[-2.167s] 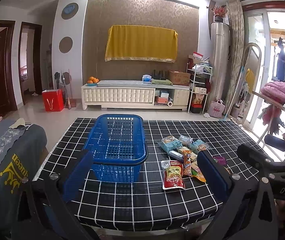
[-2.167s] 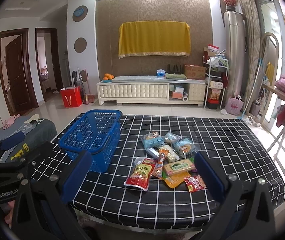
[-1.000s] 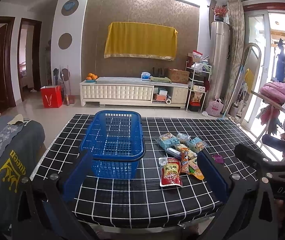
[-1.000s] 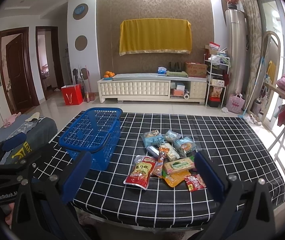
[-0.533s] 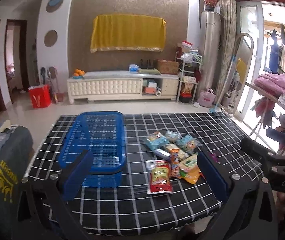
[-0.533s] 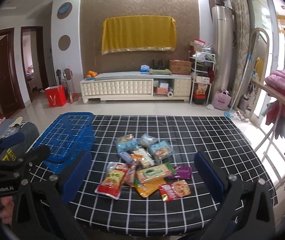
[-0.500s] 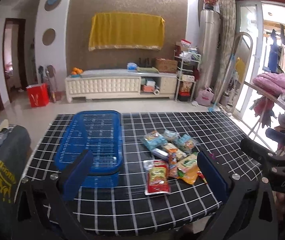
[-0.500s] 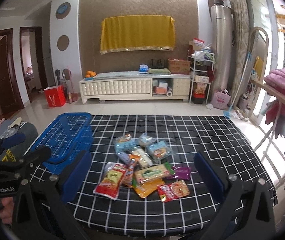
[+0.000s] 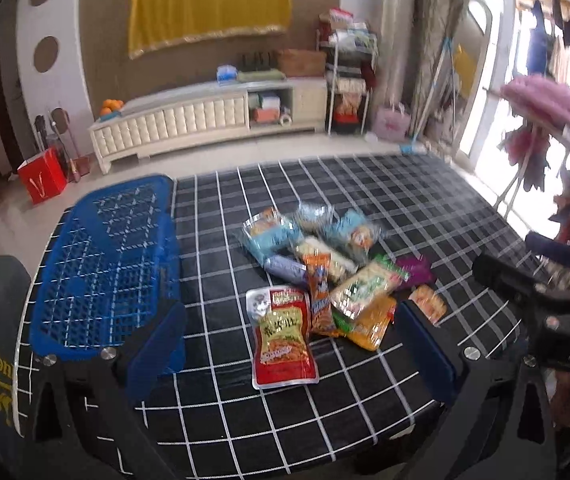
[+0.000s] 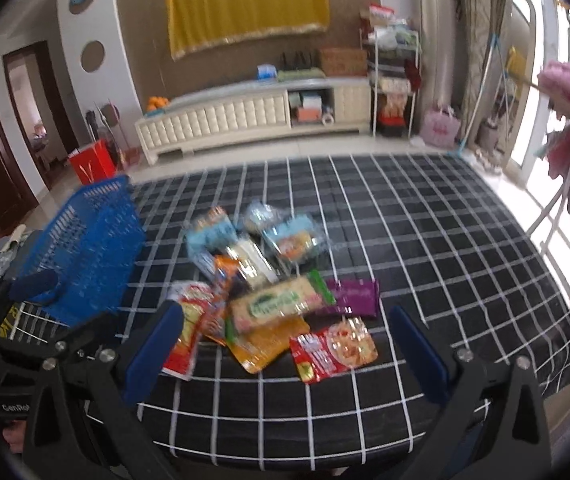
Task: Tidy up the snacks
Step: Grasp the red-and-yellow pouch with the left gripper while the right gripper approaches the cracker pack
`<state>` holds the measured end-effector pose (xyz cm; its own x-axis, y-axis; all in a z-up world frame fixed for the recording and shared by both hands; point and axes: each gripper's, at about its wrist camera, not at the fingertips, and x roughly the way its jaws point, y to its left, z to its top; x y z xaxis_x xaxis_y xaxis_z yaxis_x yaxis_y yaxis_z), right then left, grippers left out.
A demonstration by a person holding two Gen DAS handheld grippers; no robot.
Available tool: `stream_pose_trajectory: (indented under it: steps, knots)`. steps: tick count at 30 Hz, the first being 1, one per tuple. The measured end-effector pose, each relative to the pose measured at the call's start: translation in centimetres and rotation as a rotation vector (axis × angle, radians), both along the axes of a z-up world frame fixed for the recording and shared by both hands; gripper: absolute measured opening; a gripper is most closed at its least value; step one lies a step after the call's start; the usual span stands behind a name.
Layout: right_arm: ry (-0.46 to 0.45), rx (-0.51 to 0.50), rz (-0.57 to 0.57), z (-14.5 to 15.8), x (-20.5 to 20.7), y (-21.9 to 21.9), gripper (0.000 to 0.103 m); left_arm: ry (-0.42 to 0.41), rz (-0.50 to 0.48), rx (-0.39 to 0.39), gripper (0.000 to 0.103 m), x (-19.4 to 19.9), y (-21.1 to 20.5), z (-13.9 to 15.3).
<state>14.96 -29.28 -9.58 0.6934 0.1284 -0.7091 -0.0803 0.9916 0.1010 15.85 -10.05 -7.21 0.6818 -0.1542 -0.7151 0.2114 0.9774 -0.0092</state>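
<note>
Since your left hand-held gripper (image 9: 291,344) and right hand-held gripper (image 10: 285,340) both hang spread wide and empty above the tabletop (image 9: 425,208), nothing is picked yet: the snack packets (image 10: 277,300) lie heaped beside the empty blue basket (image 9: 105,256), handy for short transfers.

Blurred packets, overlapped wrappers, hidden table edge

Motion blur smears both views, so the print on the snack pile (image 10: 269,276) is unreadable. The right gripper's left pad (image 10: 153,350) covers part of the red-and-yellow pouch (image 10: 187,332); the orange packet (image 10: 263,342) lies half under the green-labelled pack (image 10: 277,304). The left gripper's finger (image 9: 153,344) hides the blue basket's (image 9: 101,256) near corner. The table's (image 9: 425,208) near edge is cut off.
</note>
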Motion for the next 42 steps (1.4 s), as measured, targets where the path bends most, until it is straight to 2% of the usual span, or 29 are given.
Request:
stream_pose_trajectory:
  steps: [8,11,14,20,24,29,31,32,33,34,36,37,38,42]
  knots:
    - [0.135,0.019,-0.028,-5.2,2.3,-2.0,0.103,0.161,-0.017,0.047,0.103,3.9,-1.9,-6.2]
    - [0.178,0.033,-0.042,-7.0,3.0,-2.6,0.103,0.233,-0.032,0.062,0.094,5.4,-2.4,-8.7]
    - [0.207,0.044,-0.048,-8.3,3.7,-2.8,0.103,0.293,-0.035,0.074,0.092,6.7,-2.5,-10.9]
    - [0.233,0.051,-0.048,-9.5,4.7,-2.5,0.103,0.355,-0.023,0.101,0.092,8.6,-1.9,-13.4]
    - [0.237,0.043,-0.034,-9.6,4.7,-2.0,0.103,0.381,0.004,0.177,0.09,9.3,-1.5,-14.9]
    - [0.25,0.033,-0.036,-9.5,4.9,-1.8,0.103,0.436,0.005,0.148,0.09,10.3,-0.7,-16.4]
    - [0.253,0.026,-0.036,-9.3,5.1,-1.6,0.103,0.449,0.004,0.135,0.086,10.7,-0.6,-16.9]
    - [0.253,0.022,-0.035,-9.2,5.2,-1.6,0.103,0.456,0.004,0.114,0.08,10.8,-0.4,-17.0]
    - [0.254,0.018,-0.034,-9.0,5.3,-1.5,0.103,0.465,0.0,0.086,0.078,11.1,-0.6,-17.3]
    - [0.257,0.019,-0.032,-9.0,5.5,-1.4,0.103,0.46,0.001,0.085,0.073,11.1,-0.6,-17.2]
    - [0.271,0.04,-0.027,-8.8,5.9,-1.3,0.103,0.446,-0.004,0.095,0.054,11.1,-0.6,-17.1]
    - [0.277,0.059,-0.029,-8.7,6.1,-1.3,0.103,0.444,0.001,0.092,0.05,11.1,-0.5,-16.9]
    - [0.281,0.074,-0.028,-8.6,6.3,-1.3,0.103,0.44,0.007,0.086,0.04,11.1,-0.3,-16.7]
    - [0.297,0.133,-0.032,-8.6,7.0,-1.0,0.103,0.41,0.012,0.078,0.034,10.6,0.2,-16.0]
